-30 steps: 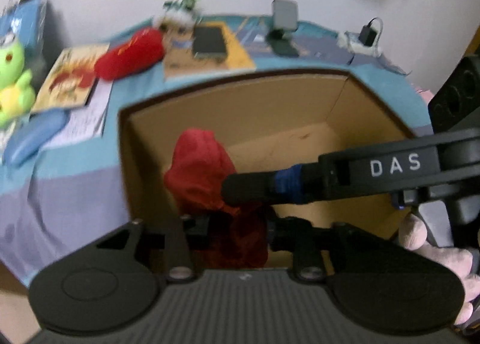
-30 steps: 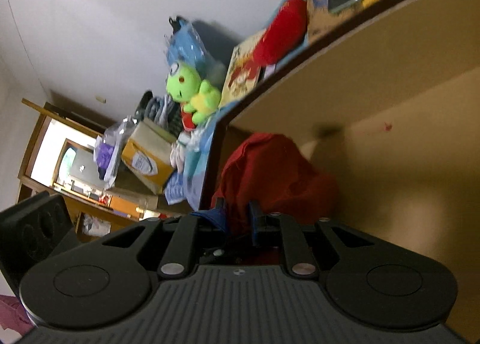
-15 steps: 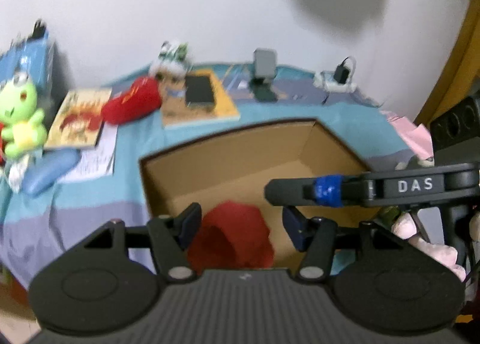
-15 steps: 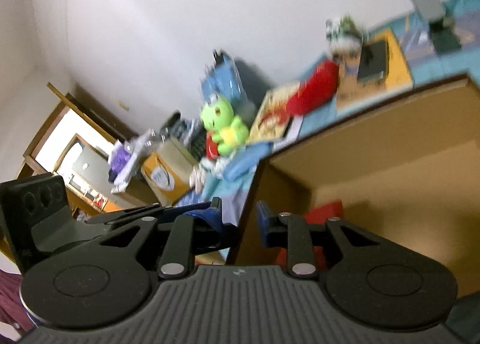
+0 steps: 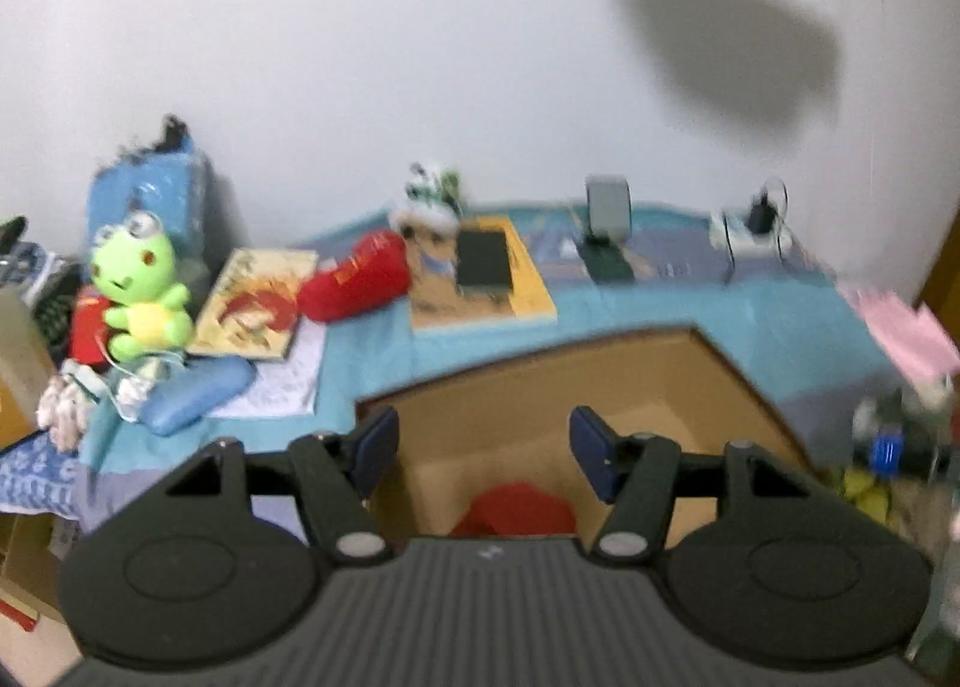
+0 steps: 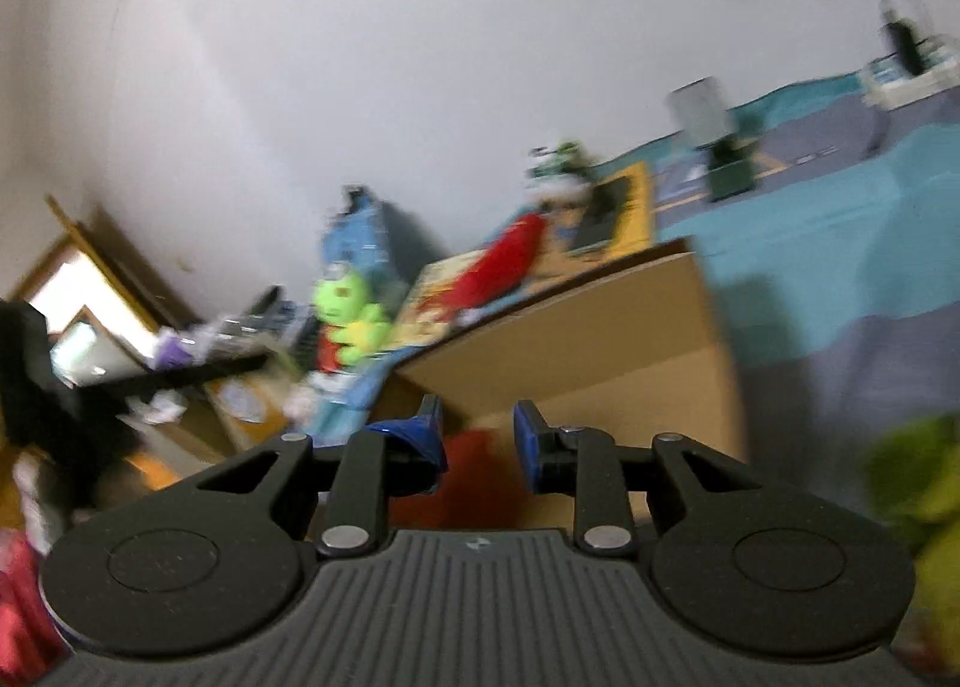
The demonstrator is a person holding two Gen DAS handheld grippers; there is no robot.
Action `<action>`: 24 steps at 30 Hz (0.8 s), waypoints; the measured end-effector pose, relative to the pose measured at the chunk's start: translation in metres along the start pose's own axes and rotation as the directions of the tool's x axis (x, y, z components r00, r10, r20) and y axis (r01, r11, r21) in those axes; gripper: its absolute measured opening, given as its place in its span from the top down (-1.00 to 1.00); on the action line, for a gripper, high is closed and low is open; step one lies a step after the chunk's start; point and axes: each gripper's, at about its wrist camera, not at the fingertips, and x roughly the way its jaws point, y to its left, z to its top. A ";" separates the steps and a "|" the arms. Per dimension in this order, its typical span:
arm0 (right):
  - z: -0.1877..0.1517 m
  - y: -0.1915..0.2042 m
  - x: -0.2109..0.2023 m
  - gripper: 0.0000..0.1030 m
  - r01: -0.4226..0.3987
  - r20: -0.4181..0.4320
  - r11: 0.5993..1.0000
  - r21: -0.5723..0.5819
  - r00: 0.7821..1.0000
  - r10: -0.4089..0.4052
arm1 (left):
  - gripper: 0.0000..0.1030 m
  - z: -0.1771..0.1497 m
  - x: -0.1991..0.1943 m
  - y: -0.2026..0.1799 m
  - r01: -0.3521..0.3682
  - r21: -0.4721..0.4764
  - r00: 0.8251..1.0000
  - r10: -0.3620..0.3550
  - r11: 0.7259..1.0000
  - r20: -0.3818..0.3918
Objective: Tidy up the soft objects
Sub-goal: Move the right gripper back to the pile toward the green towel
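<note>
Your left gripper [image 5: 483,450] and right gripper [image 6: 477,447] both gape, holding nothing. The red cloth [image 5: 519,510] lies in the cardboard box [image 5: 600,381] just below them: one item stowed. Beyond the box, the green frog plush [image 5: 141,291] and red cushion [image 5: 354,282] remain out.

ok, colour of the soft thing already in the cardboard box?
Red; clearest in the left wrist view.
</note>
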 end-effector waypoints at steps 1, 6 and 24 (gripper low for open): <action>-0.002 -0.006 -0.006 0.82 0.032 0.004 0.999 -0.018 0.999 -0.032 | -0.20 0.002 -0.005 -0.004 0.001 -0.006 1.000 -0.001 1.000 0.016; -0.017 -0.046 -0.025 0.82 0.172 -0.029 0.983 -0.058 0.984 -0.174 | -0.20 -0.005 -0.017 -0.050 0.098 0.031 0.995 -0.099 0.995 0.029; -0.010 -0.163 -0.026 0.99 0.355 -0.180 0.929 -0.101 0.912 -0.368 | -0.20 -0.107 0.084 -0.244 0.424 0.043 0.871 -0.394 0.905 -0.293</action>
